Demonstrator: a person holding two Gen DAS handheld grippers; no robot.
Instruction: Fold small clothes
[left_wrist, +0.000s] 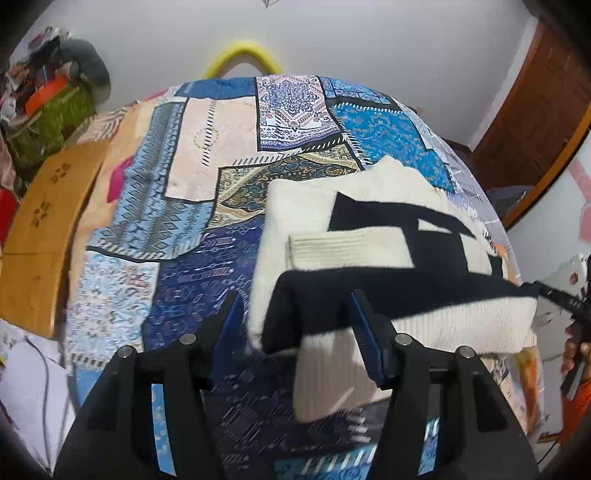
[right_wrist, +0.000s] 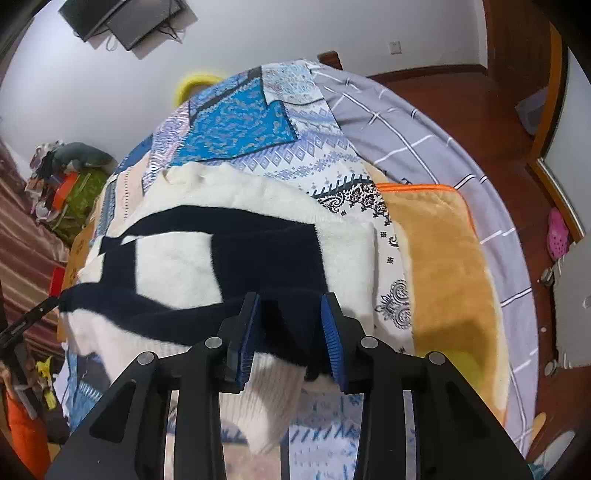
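A small cream and black knit sweater (left_wrist: 369, 236) lies on the patchwork bedspread (left_wrist: 192, 206). Its near hem is lifted off the bed. My left gripper (left_wrist: 299, 325) has its blue pads wide apart, with the sweater's black band and left corner between them, not pinched. My right gripper (right_wrist: 290, 332) also has its pads apart, with the black hem of the sweater (right_wrist: 229, 251) hanging between them. The cream ribbed edge droops below both grippers. Whether either hem still rests on a finger is unclear.
The bedspread (right_wrist: 240, 122) covers a bed with a grey checked sheet (right_wrist: 406, 122) and an orange plush blanket (right_wrist: 443, 251) to the right. A wooden board (left_wrist: 48, 229) and a clutter pile (left_wrist: 48, 103) are to the left. Wood floor (right_wrist: 498, 92) lies beyond.
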